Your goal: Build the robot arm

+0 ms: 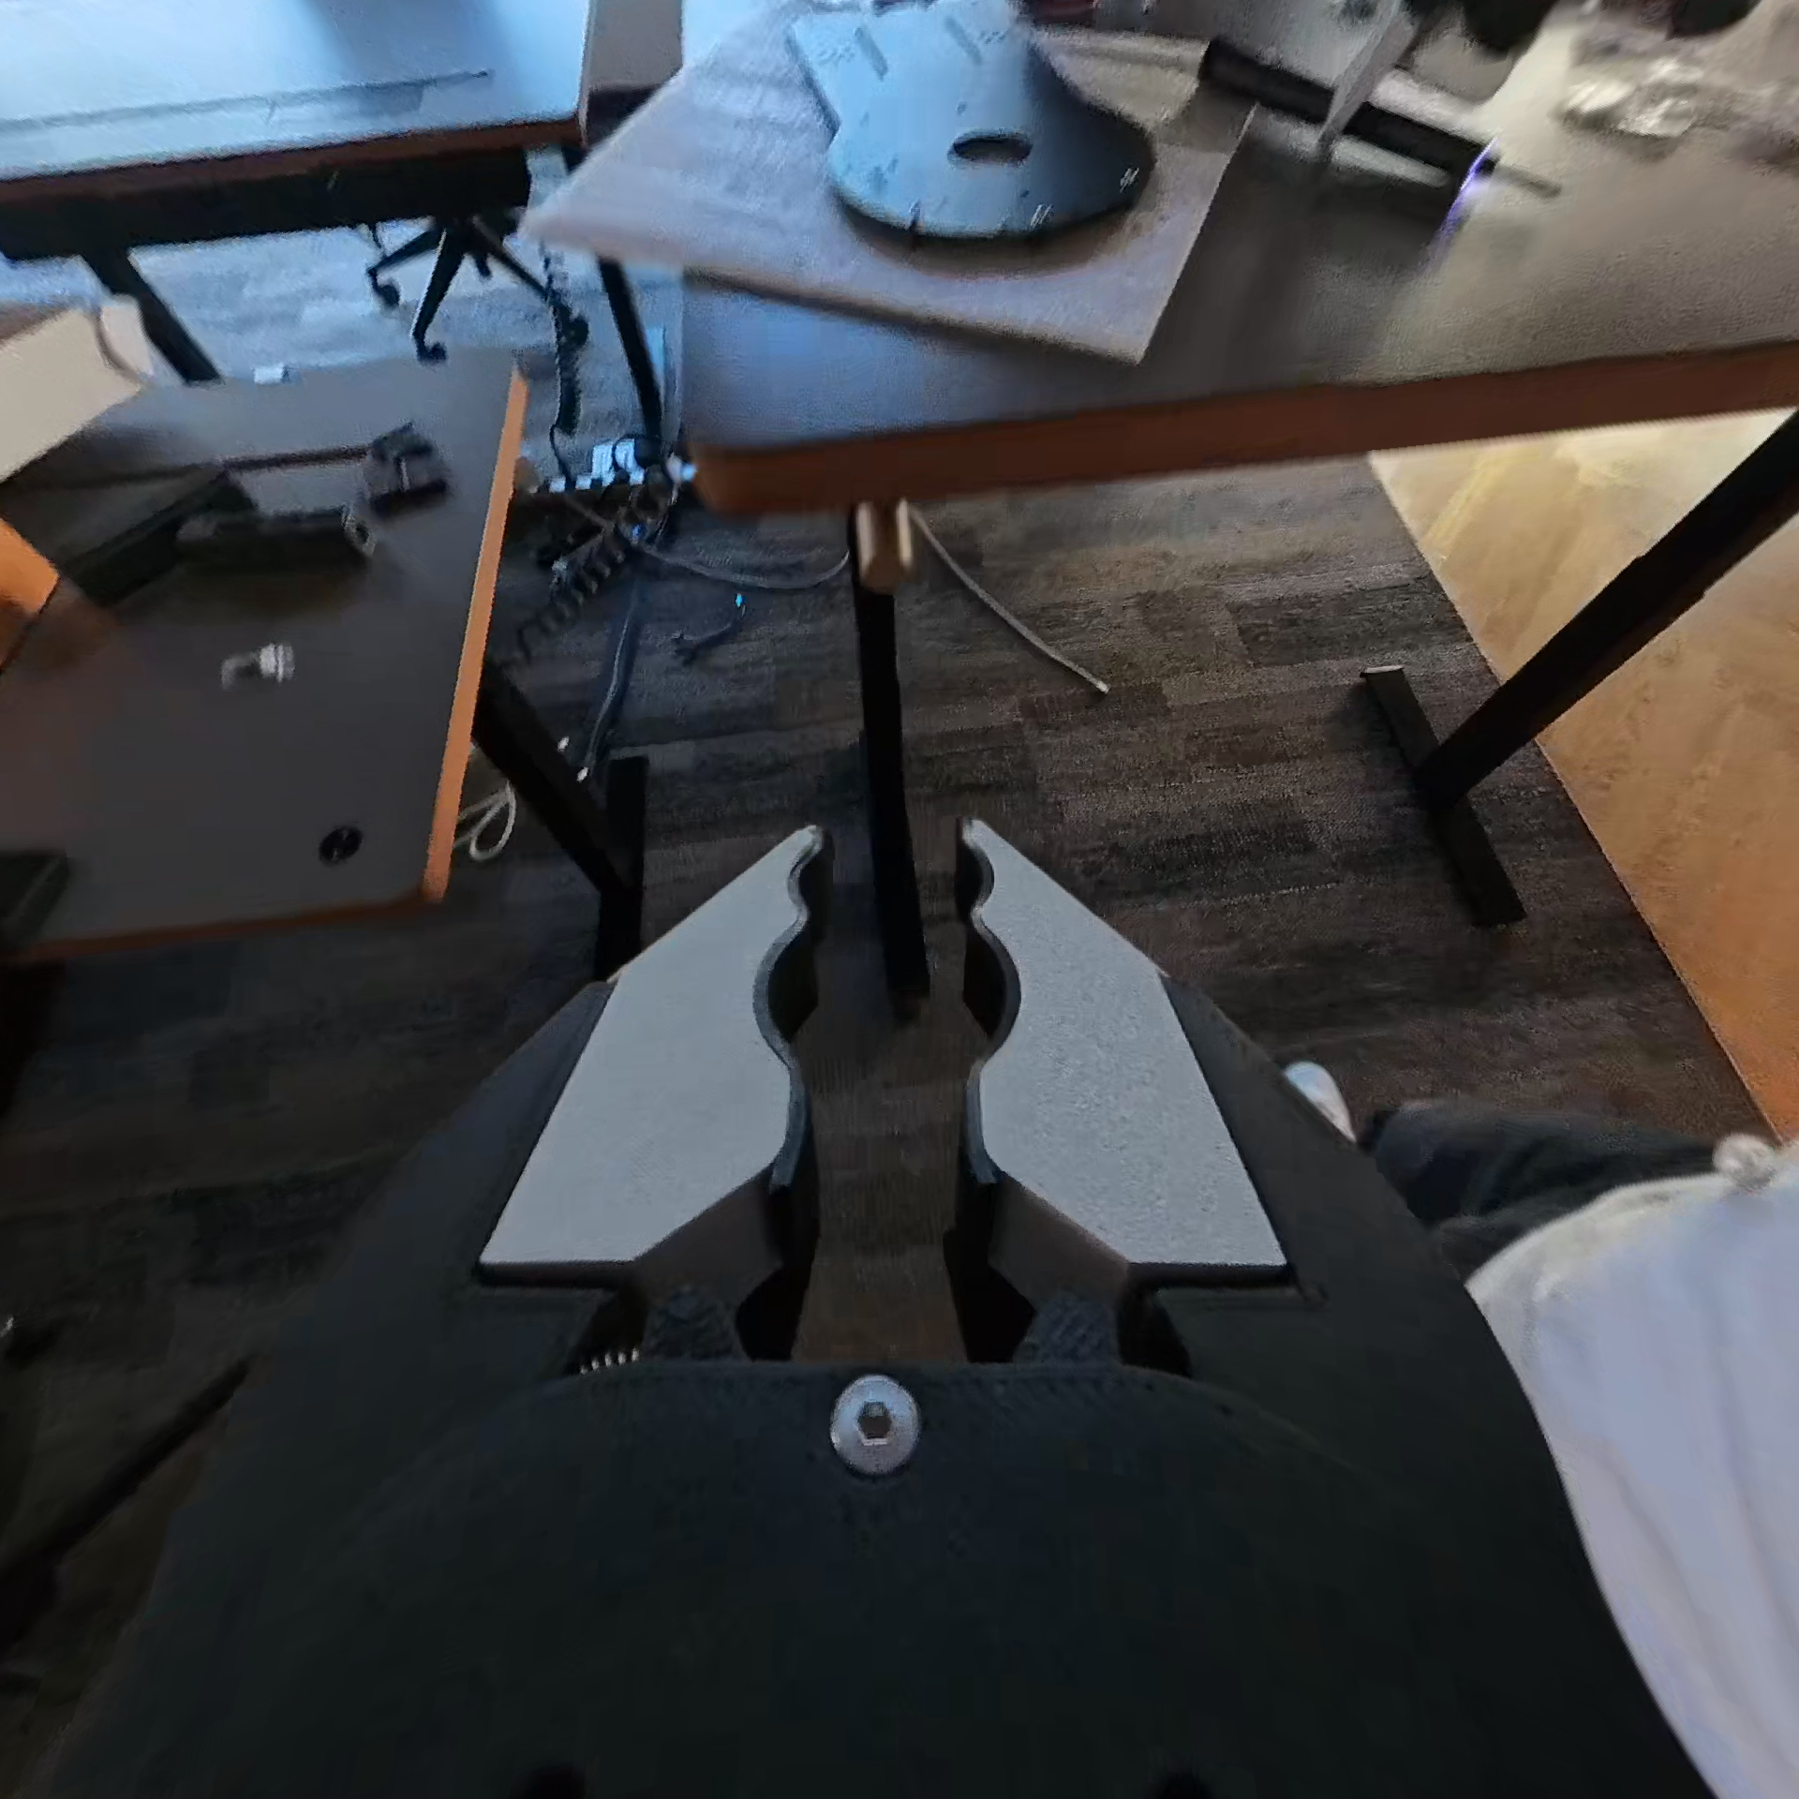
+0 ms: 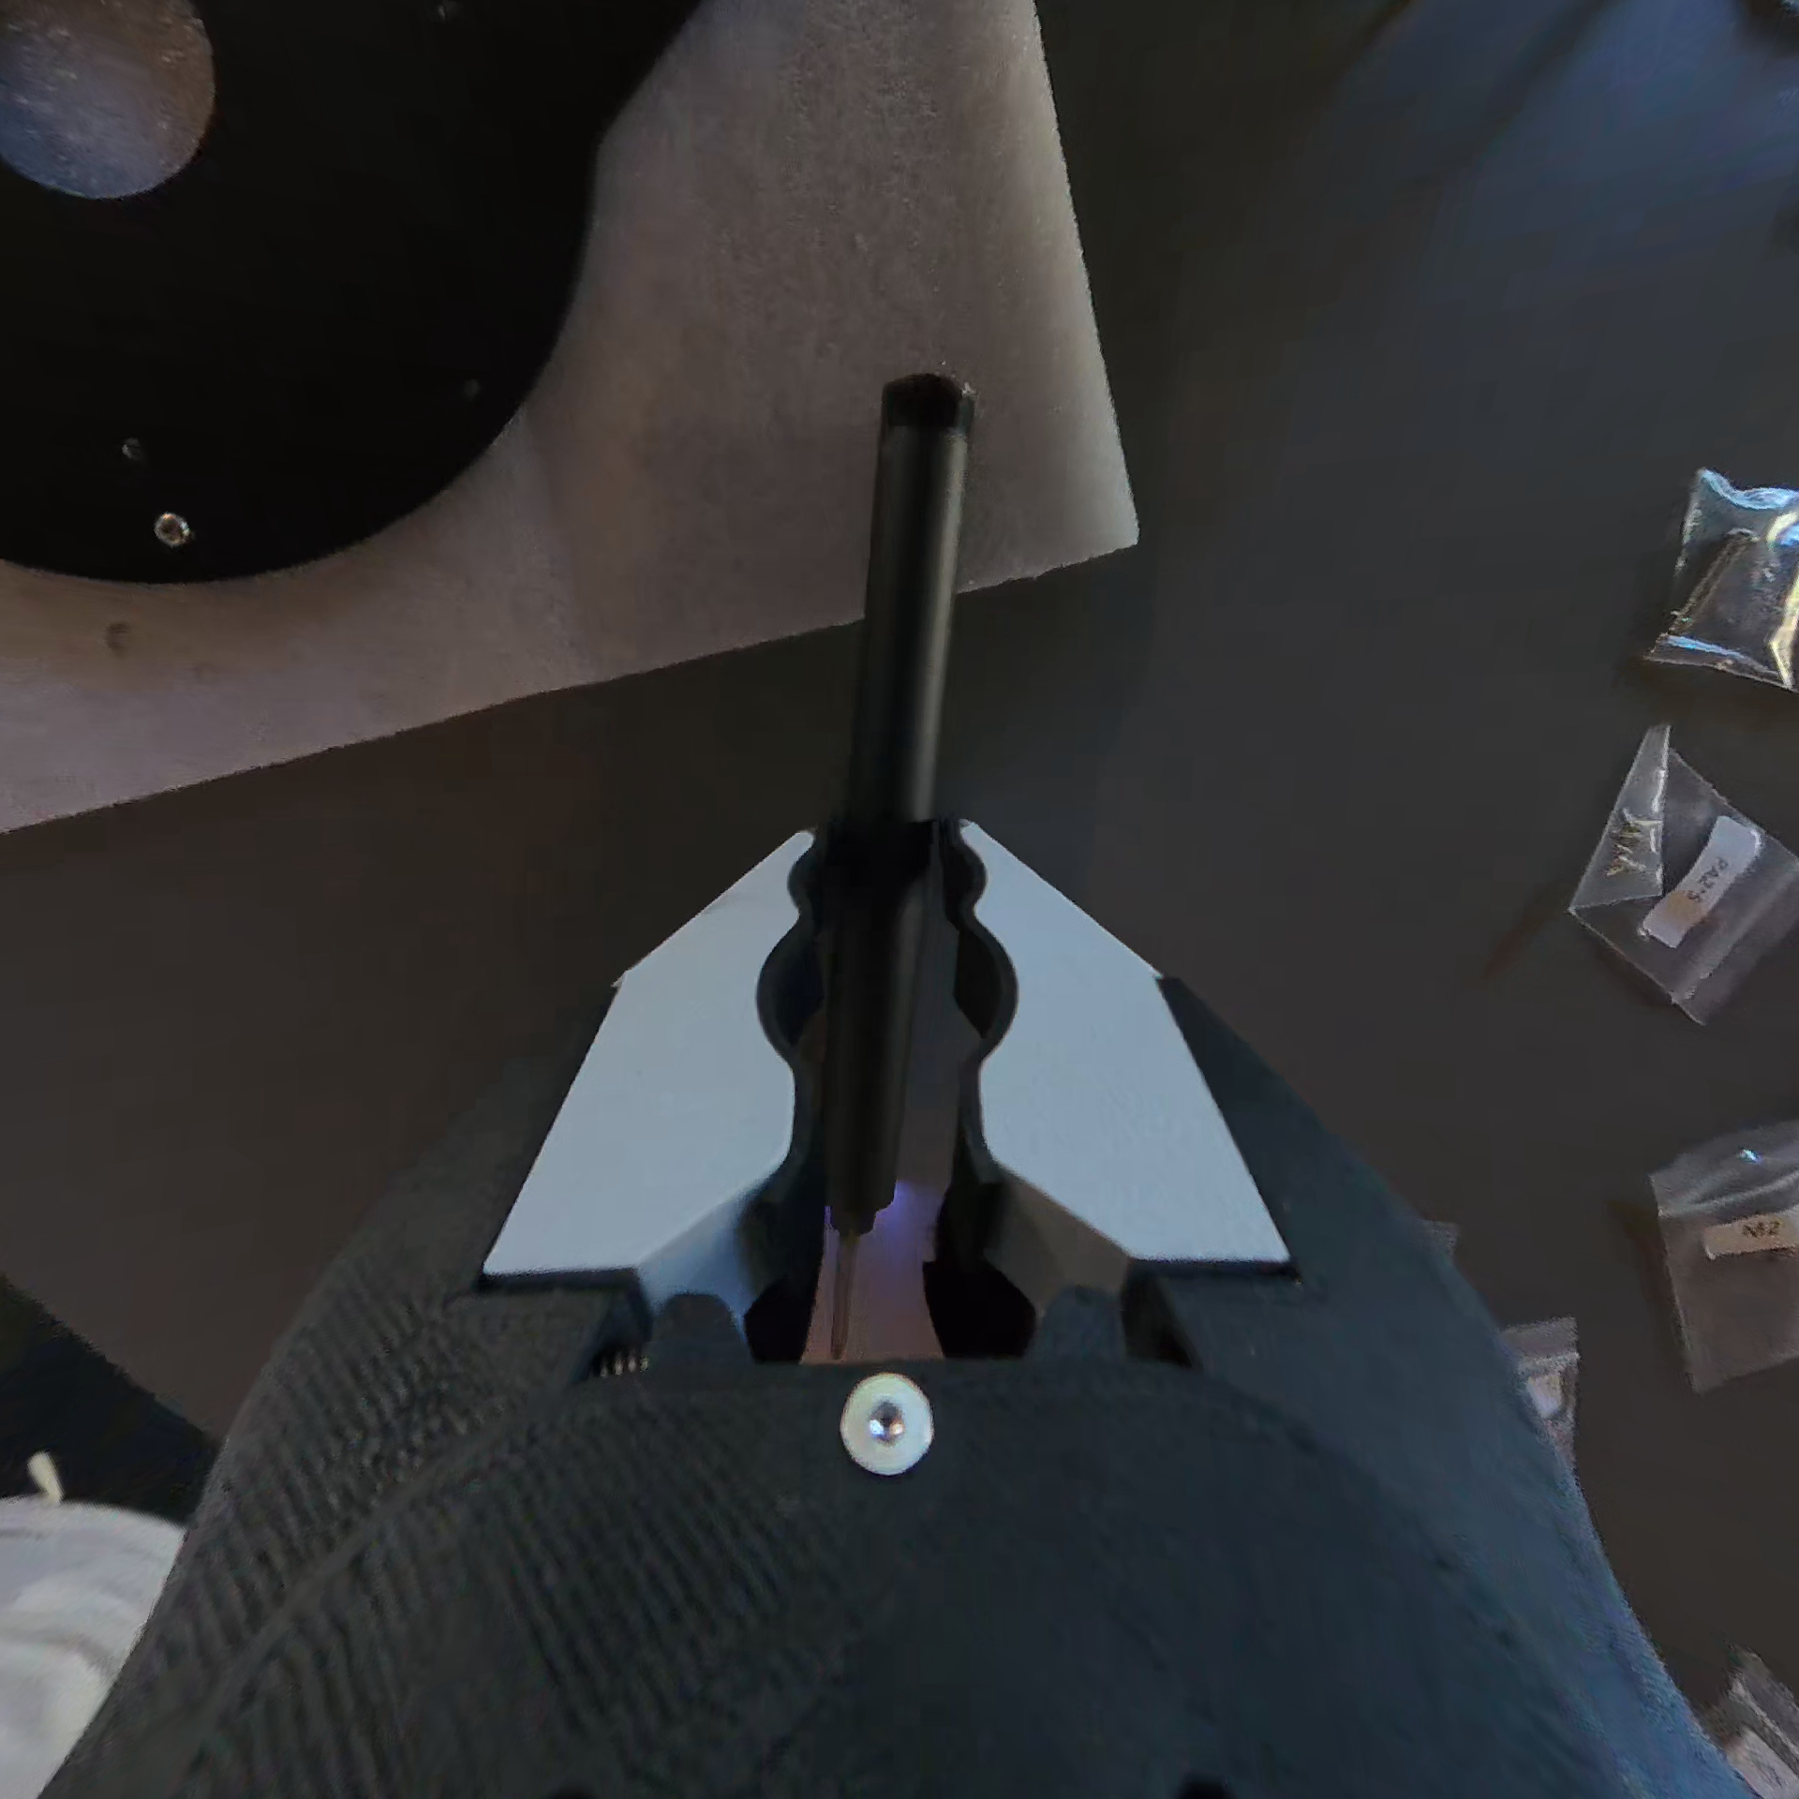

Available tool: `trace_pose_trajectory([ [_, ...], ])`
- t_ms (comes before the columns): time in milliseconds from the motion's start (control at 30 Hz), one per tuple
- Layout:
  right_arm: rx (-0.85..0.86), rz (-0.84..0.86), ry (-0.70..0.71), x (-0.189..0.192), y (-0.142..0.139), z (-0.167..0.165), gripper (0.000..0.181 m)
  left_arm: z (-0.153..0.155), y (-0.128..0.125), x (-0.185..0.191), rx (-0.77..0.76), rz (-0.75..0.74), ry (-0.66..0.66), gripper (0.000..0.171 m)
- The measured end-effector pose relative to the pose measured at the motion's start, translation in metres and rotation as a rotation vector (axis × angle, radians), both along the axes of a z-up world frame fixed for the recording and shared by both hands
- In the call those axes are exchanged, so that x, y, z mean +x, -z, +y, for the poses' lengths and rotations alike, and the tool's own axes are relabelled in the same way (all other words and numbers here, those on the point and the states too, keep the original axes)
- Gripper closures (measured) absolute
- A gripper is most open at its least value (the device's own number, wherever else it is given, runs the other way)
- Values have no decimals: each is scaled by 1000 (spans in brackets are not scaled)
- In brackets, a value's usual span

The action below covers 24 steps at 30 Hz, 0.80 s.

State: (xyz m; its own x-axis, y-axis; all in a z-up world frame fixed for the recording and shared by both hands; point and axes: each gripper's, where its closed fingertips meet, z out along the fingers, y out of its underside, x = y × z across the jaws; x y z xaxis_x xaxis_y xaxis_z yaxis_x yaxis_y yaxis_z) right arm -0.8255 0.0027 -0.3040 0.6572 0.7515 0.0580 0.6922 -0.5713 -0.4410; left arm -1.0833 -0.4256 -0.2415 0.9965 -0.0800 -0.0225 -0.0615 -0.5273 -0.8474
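Two dark desks with orange edges fill the left wrist view: a near desk (image 1: 1266,428) on black legs and a side desk (image 1: 243,759) strewn with small dark parts, both over patterned carpet (image 1: 1217,681). On the near desk lies a grey foam mat (image 1: 720,204), one corner jutting past the edge, and on the mat rests a round black plate (image 1: 983,136) with cut-outs. The left gripper (image 1: 891,857) hangs above the carpet, short of the desk, its fingers parted with only floor showing between them. Beside it is a person's white sleeve (image 1: 1655,1441). The right gripper (image 2: 881,837) hovers low over the desk, pinching a slim black tool (image 2: 905,604) whose blunt end reaches out over the mat's near corner. Its thin metal tip (image 2: 842,1304) points back toward the camera, where a faint violet glow shows; it may be a small powered driver, though the dim light hides detail. Clear little bags (image 2: 1684,876) of hardware lie off to the right, some cut off by the frame. One tiny screw (image 2: 172,529) sits in the plate.
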Motion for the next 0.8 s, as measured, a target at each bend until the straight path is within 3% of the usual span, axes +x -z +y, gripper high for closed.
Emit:
trace_pose_trajectory([
  [133,185,169,-72,9,-25,-13,156,56,-31,43,102,5,67,147],
  [267,446,398,-187,64,-72,-60,155,111,-57,107,229,-11,129,137],
  [400,652,464,-201,200,-97,-89,154,172,-75,194,361,-93,198,116],
  [467,681,479,-157,284,-104,-86,140,204,-88,242,437,-129,227,112],
  [633,810,512,4,489,-145,-48,133,292,-128,368,559,-226,292,111],
  [733,818,500,55,566,-168,-14,124,340,-156,440,576,-271,365,113],
  [800,794,481,39,593,-181,13,121,367,-173,480,567,-272,395,118],
])
